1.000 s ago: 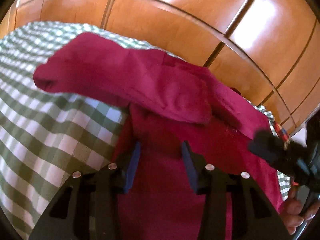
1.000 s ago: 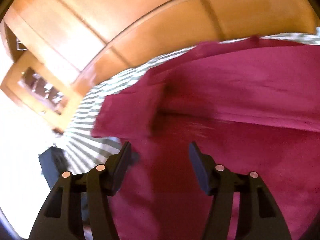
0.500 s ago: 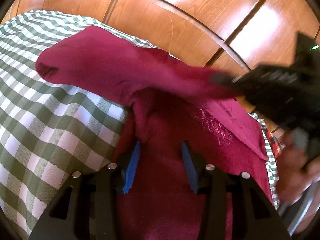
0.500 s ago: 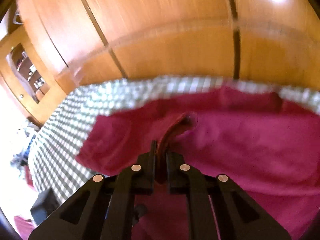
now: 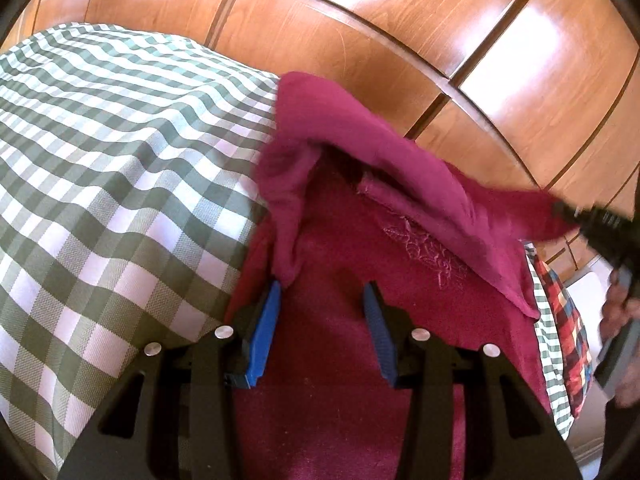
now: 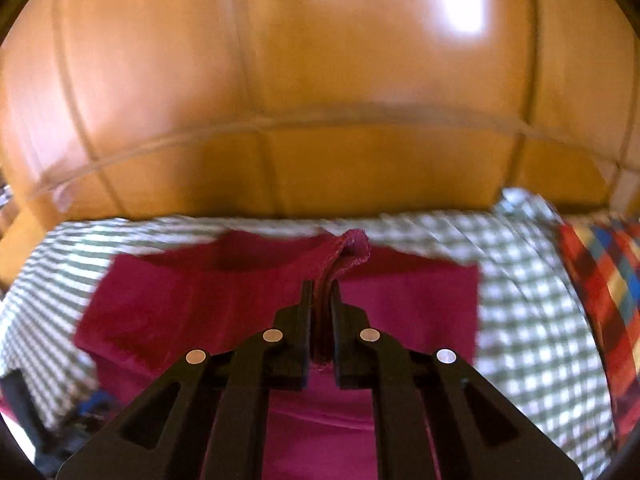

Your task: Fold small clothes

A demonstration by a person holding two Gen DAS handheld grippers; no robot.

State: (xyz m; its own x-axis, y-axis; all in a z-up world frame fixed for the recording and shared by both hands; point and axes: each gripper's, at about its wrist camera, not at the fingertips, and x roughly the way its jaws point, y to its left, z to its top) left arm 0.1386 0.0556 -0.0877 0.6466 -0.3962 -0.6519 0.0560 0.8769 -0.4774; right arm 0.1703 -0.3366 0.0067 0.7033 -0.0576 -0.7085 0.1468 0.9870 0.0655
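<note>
A crimson garment point(image 5: 340, 340) lies on the checked cloth, embroidery showing near its middle. My left gripper point(image 5: 322, 288) rests over its near part, blue pads apart, the cloth lying flat beneath and nothing pinched. A lifted flap of the garment stretches to the right, up to my right gripper point(image 5: 576, 214), blurred at the frame edge. In the right wrist view the right gripper point(image 6: 321, 286) is shut on a bunched hem of the garment point(image 6: 200, 300), with a loop of it sticking out past the tips. A hand point(image 5: 620, 308) shows at the far right.
A green-and-white checked cloth point(image 5: 100, 180) covers the surface and spreads wide to the left. Glossy wooden panels point(image 5: 360, 40) rise right behind it. A red, blue and yellow plaid fabric point(image 5: 564, 320) lies at the right edge, also seen as the plaid fabric point(image 6: 600, 280).
The right gripper closed on the garment's edge, lifted it and dragged the flap from the left across to the right, uncovering checked cloth. The left gripper stayed put.
</note>
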